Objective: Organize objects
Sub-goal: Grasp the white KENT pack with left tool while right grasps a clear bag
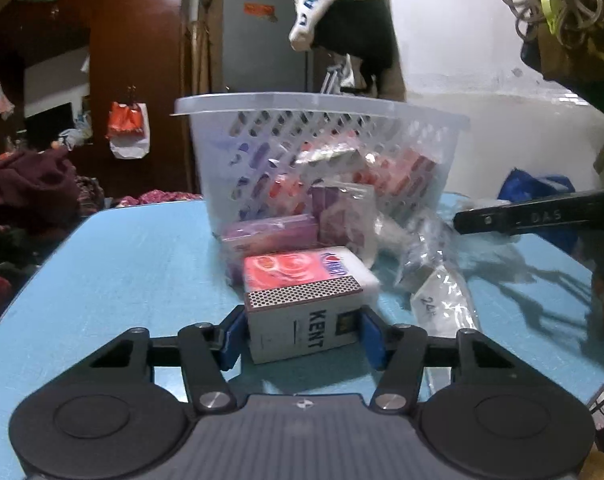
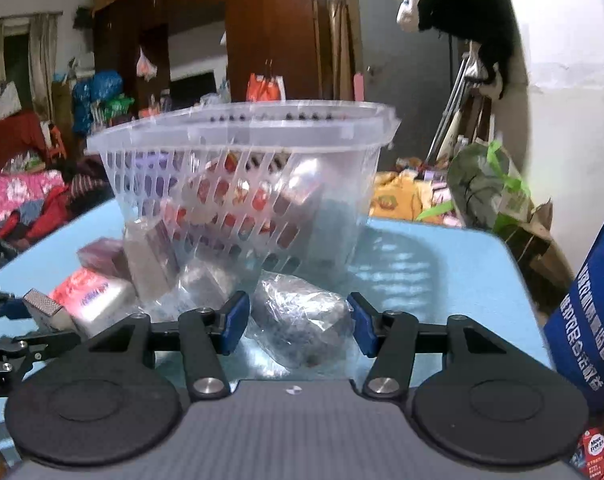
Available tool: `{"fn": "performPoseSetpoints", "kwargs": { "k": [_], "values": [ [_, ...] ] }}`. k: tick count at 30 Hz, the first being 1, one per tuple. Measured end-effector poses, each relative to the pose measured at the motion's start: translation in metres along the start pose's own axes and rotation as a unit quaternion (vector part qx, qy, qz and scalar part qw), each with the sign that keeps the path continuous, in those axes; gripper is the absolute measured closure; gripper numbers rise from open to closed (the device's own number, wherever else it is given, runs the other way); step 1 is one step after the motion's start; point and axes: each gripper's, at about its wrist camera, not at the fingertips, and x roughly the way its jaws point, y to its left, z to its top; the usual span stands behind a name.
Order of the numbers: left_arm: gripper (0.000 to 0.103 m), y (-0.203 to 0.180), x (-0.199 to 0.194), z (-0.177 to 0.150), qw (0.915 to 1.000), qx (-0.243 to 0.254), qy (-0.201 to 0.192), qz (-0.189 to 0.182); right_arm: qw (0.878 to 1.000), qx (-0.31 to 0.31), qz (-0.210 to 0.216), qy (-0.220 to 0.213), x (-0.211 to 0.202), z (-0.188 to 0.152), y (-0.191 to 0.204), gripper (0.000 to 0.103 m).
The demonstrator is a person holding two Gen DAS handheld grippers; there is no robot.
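Note:
A clear plastic basket point(image 1: 321, 148) with packets inside stands on the blue table point(image 1: 122, 264); it also shows in the right wrist view point(image 2: 242, 184). My left gripper point(image 1: 302, 332) is shut on a white KENT box point(image 1: 302, 320) with a striker strip on top, held just above the table. A pink-and-white packet point(image 1: 302, 266) lies right beyond it. My right gripper point(image 2: 298, 322) is open around a clear plastic bag point(image 2: 302, 320) holding something dark, in front of the basket; the pads are not touching it.
Purple packets point(image 1: 274, 232) and clear bags point(image 1: 433, 280) lie before the basket. A blue bag point(image 2: 589, 316) stands at the table's right edge. The left gripper shows at the right wrist view's left edge point(image 2: 6, 320). Clothes and cupboards fill the room behind.

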Motion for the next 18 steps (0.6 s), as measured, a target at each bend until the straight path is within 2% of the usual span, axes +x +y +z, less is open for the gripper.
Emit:
{"fn": "performPoseSetpoints", "kwargs": {
  "k": [3,10,14,18],
  "values": [
    [0.042,0.010,-0.006,-0.006,0.9995,-0.014,-0.012,-0.027,1.000,0.004,0.007,-0.012,-0.003,0.000,-0.001,0.046],
    [0.042,0.027,-0.014,-0.012,0.9975,-0.036,-0.038,-0.047,0.999,0.006,0.012,-0.032,-0.006,0.002,0.000,0.046],
    [0.042,0.031,-0.015,-0.002,0.9955,-0.040,-0.061,-0.061,0.998,0.013,0.001,-0.053,-0.012,0.001,-0.001,0.047],
    [0.042,0.034,-0.015,0.022,0.9929,-0.042,-0.082,-0.076,0.995,0.038,0.024,-0.087,-0.027,0.007,-0.002,0.047]
  ]
}}
